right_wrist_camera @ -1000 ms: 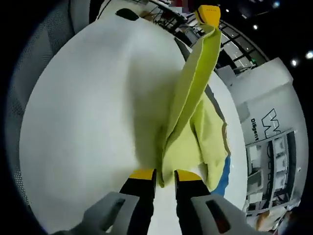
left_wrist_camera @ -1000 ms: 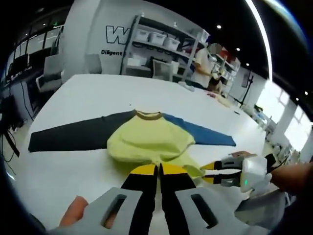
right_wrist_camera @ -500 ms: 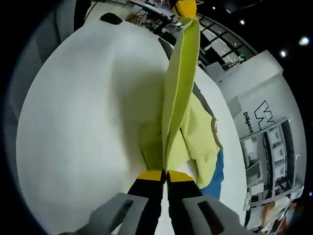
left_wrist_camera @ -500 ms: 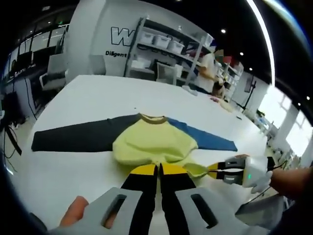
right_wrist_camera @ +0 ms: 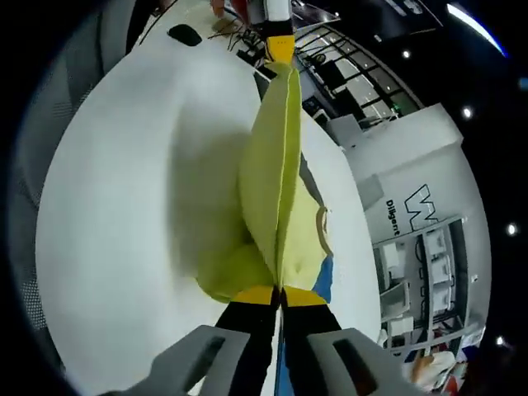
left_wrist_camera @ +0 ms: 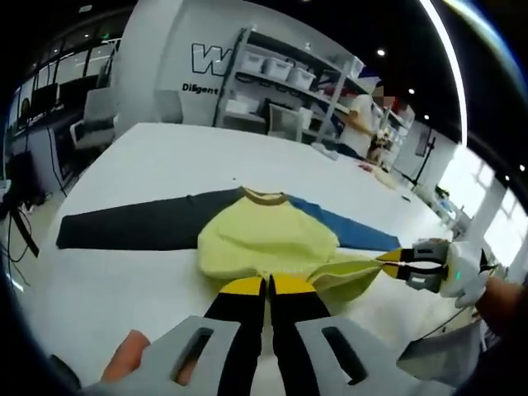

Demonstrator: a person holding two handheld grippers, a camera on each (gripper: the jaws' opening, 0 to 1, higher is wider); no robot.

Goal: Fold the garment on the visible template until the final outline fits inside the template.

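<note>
Both grippers, left gripper (left_wrist_camera: 268, 285) and right gripper (right_wrist_camera: 280, 294), are pinching the garment (left_wrist_camera: 268, 243) hem above the table (left_wrist_camera: 165, 157); soft, light cloth is sagging between the 2 clamped jaws.

The garment (left_wrist_camera: 266, 243) has a yellow-green body, one black sleeve, one blue sleeve and a brown collar. The table (left_wrist_camera: 165, 157) is plain white. Both grippers' jaws are black with yellow tips.

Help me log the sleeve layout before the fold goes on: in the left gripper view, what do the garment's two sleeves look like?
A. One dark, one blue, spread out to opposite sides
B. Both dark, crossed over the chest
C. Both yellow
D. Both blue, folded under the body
A: the dark sleeve and the blue sleeve lie spread to opposite sides of the yellow body on the white table.
</note>
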